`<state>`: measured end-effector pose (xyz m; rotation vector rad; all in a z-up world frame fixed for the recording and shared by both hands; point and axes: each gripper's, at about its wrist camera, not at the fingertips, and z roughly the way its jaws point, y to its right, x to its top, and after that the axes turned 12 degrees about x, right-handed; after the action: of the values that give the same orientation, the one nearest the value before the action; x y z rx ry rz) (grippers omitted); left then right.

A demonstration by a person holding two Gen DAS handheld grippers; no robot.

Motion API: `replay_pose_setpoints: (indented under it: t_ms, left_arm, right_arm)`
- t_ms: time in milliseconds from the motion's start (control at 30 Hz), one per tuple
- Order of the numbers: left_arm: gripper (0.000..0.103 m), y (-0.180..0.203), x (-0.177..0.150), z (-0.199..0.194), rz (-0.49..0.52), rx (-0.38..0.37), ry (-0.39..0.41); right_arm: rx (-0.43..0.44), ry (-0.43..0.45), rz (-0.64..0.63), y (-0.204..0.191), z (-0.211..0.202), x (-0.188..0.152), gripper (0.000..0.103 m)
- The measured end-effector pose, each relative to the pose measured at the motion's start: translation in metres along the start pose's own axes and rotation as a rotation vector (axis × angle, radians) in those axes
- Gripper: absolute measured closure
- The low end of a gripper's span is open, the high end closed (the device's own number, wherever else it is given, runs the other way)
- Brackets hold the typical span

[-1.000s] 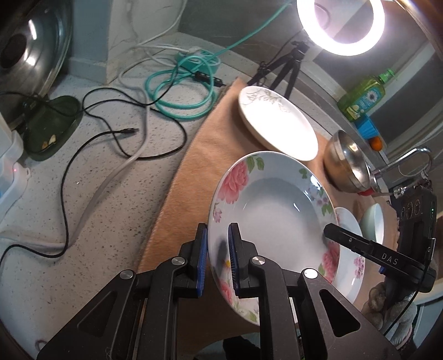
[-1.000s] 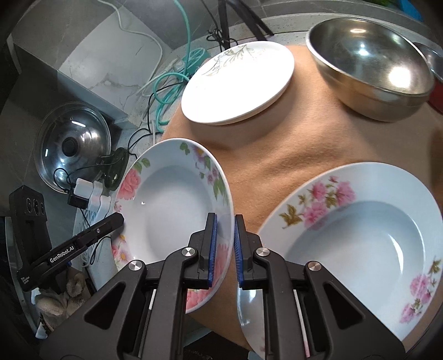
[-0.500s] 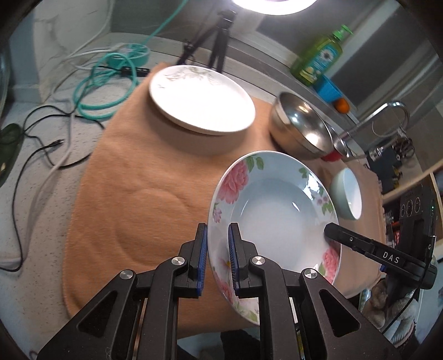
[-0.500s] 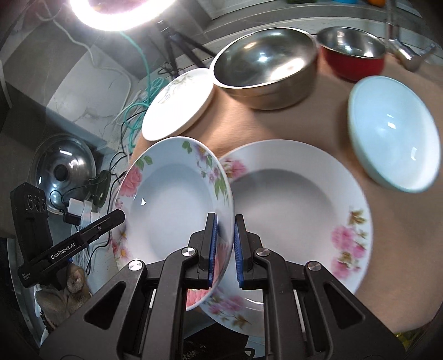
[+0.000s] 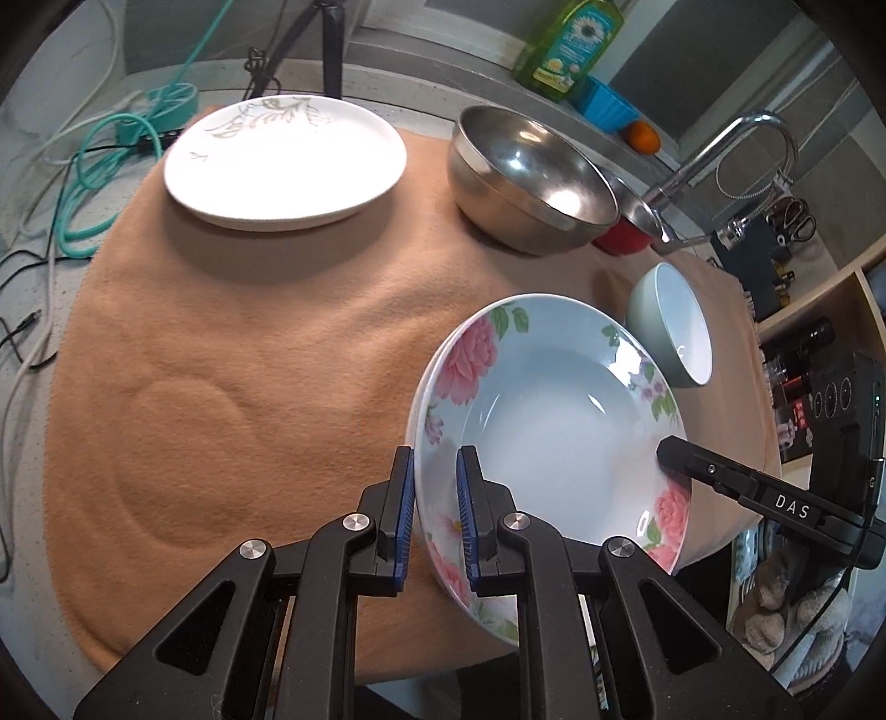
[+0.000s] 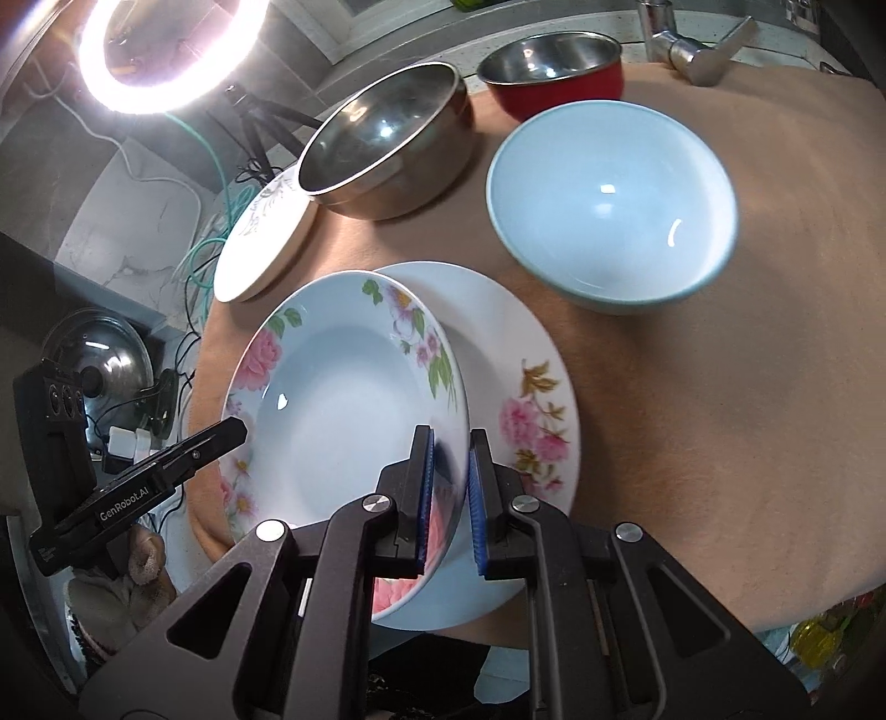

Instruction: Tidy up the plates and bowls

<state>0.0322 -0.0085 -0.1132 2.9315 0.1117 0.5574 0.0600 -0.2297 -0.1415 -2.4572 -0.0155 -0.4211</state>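
Observation:
A deep plate with pink flowers hangs between both grippers above the tan cloth. My left gripper is shut on its near rim, and my right gripper is shut on the opposite rim. Under it in the right wrist view lies a second flowered plate, partly covered by the held one. A white plate with a leaf pattern rests at the back left. A steel bowl, a red bowl and a pale blue bowl stand behind and to the right.
A faucet rises behind the bowls, with a green soap bottle and an orange on the ledge. Cables lie left of the cloth. A ring light on a tripod stands at the back. A pot lid sits far left.
Both grippers have carried the flowered plate sideways from the cloth's left edge to over the second flowered plate. Both grips have stayed the same.

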Motion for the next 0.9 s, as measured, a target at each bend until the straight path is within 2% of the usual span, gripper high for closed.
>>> replay_pose_setpoints:
  t_ms: [900]
  left_arm:
    - [0.09, 0.022, 0.004, 0.017, 0.073, 0.041, -0.028]
  right_arm:
    - [-0.06, -0.007, 0.001, 0.017, 0.001, 0.002, 0.09]
